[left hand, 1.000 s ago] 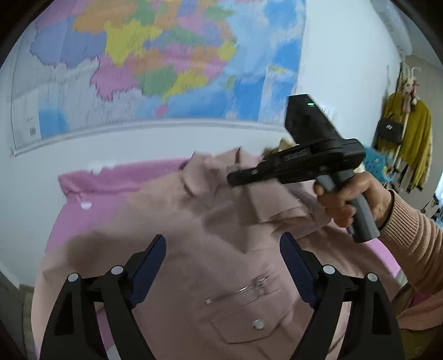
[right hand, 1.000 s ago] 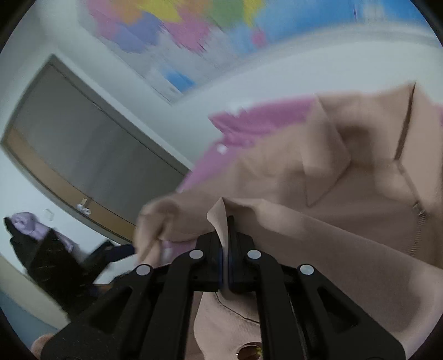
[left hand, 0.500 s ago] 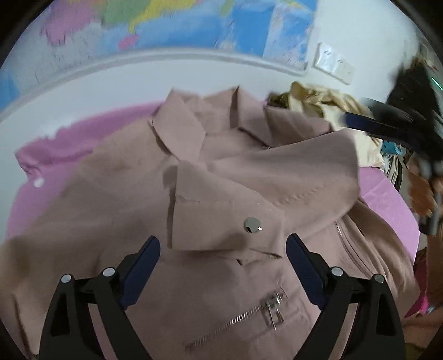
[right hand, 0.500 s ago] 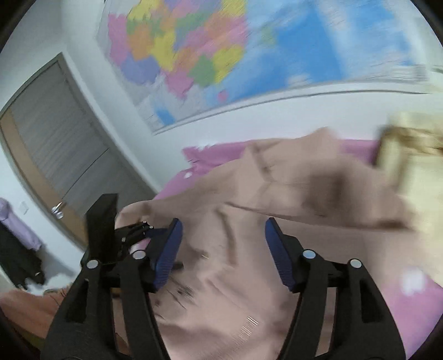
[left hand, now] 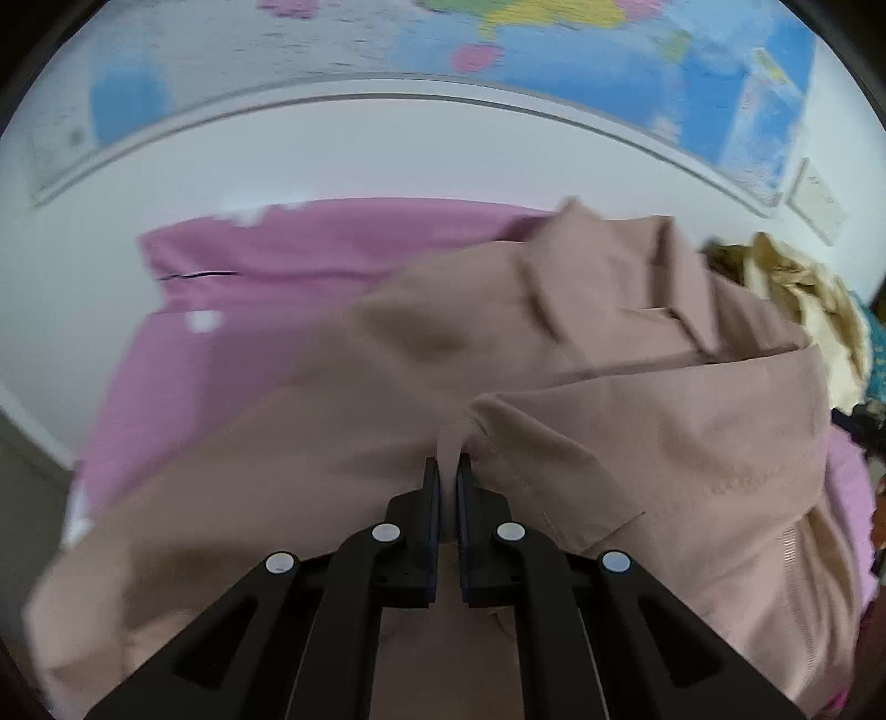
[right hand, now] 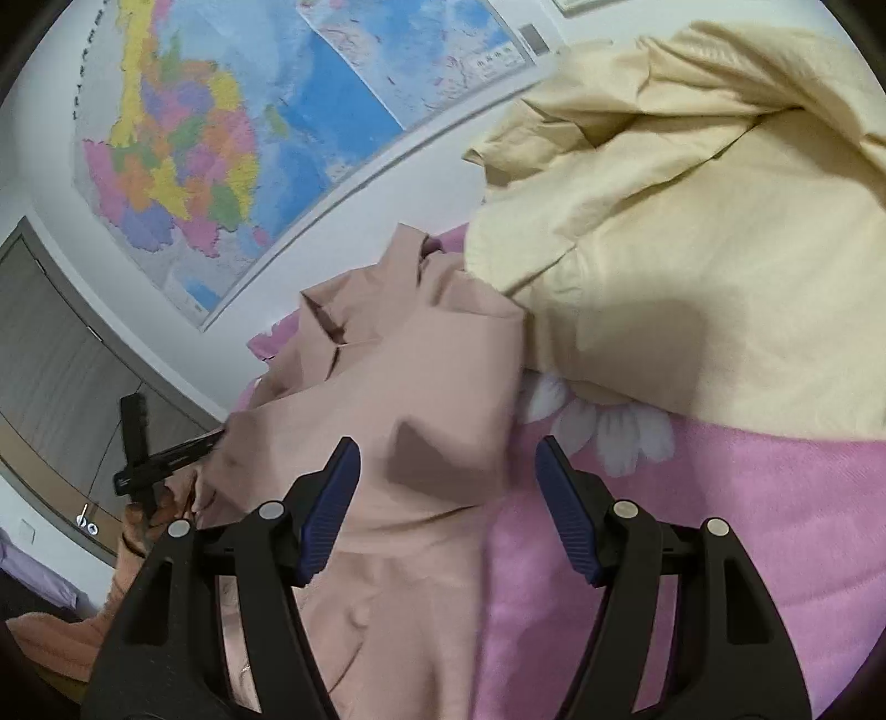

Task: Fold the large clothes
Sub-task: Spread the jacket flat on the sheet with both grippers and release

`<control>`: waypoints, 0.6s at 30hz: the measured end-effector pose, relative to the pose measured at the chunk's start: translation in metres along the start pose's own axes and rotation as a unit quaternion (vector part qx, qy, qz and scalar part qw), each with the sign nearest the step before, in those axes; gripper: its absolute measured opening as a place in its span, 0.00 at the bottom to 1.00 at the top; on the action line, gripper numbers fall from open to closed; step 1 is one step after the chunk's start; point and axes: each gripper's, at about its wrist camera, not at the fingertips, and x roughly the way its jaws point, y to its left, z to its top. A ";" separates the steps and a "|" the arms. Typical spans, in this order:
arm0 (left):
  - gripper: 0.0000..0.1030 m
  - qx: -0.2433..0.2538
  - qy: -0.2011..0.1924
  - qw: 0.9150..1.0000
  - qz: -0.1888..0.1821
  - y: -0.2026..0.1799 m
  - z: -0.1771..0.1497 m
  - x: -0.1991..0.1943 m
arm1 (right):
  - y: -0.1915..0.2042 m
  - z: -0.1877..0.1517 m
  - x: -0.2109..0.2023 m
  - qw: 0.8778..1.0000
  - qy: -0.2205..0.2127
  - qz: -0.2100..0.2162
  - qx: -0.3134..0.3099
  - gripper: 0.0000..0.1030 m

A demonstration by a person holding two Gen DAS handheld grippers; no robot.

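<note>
Right at the tips of the left gripper [left hand: 448, 468], the two blue-padded fingers [left hand: 432, 493] stand pressed together on a raised fold of the dusty-pink cotton jacket [left hand: 637, 443]; a thin ridge of fabric rises out from between the pads, and the cloth slopes away on both sides of it. Beyond that pinch the jacket spreads across most of the left wrist view, its collar and lapels lying toward the far right, a stitched hem running down the right side. It rests on a pink bedspread [left hand: 266, 310] that shows bare to the left and behind, up against a white wall carrying a large coloured map [left hand: 554, 33].

On the other side, the right gripper [right hand: 447, 512] has its blue-padded fingers [right hand: 329, 509] spread well apart, with nothing pressed between them. The jacket's folded edge [right hand: 421, 410] lies under and just ahead of the left finger and reaches part of the way across the gap; the right finger hangs over bare pink bedspread [right hand: 747, 498] printed with a white flower. Farther out, touching the jacket's far right edge, a crumpled pale-yellow garment [right hand: 692, 221] is heaped on the bed. At the left of this view the left gripper's black body [right hand: 160, 459] meets the jacket's far side, a hand [right hand: 158, 507] on its handle.
</note>
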 end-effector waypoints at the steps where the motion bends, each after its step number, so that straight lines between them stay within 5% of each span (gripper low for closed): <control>1: 0.04 0.002 0.002 1.000 0.009 0.004 -0.002 -0.001 | -0.002 0.002 0.010 1.000 0.006 -0.006 0.001 0.65; 4: 0.05 0.015 0.005 1.000 0.025 0.004 -0.004 -0.001 | -0.005 0.008 0.037 1.000 0.027 -0.002 0.007 0.74; 7: 0.05 0.027 0.006 0.999 0.043 -0.002 -0.002 0.006 | -0.003 0.010 0.070 0.998 0.060 0.003 0.008 0.72; 8: 0.05 0.032 0.004 0.998 0.048 -0.006 0.000 0.011 | -0.001 0.010 0.077 0.998 0.066 0.002 0.004 0.61; 9: 0.05 0.039 0.001 0.998 0.051 -0.011 0.000 0.013 | 0.001 0.011 0.082 0.998 0.070 0.010 0.000 0.34; 11: 0.05 0.051 -0.001 0.997 0.058 -0.015 0.000 0.014 | 0.002 0.015 0.087 0.996 0.085 0.019 0.005 0.07; 16: 0.05 0.067 -0.025 0.996 0.051 -0.022 0.007 0.010 | 0.014 0.033 0.045 0.998 0.047 -0.024 -0.041 0.04; 18: 0.15 0.068 -0.028 0.996 0.043 -0.024 0.012 0.012 | 0.010 0.035 0.042 0.995 0.048 -0.074 -0.049 0.04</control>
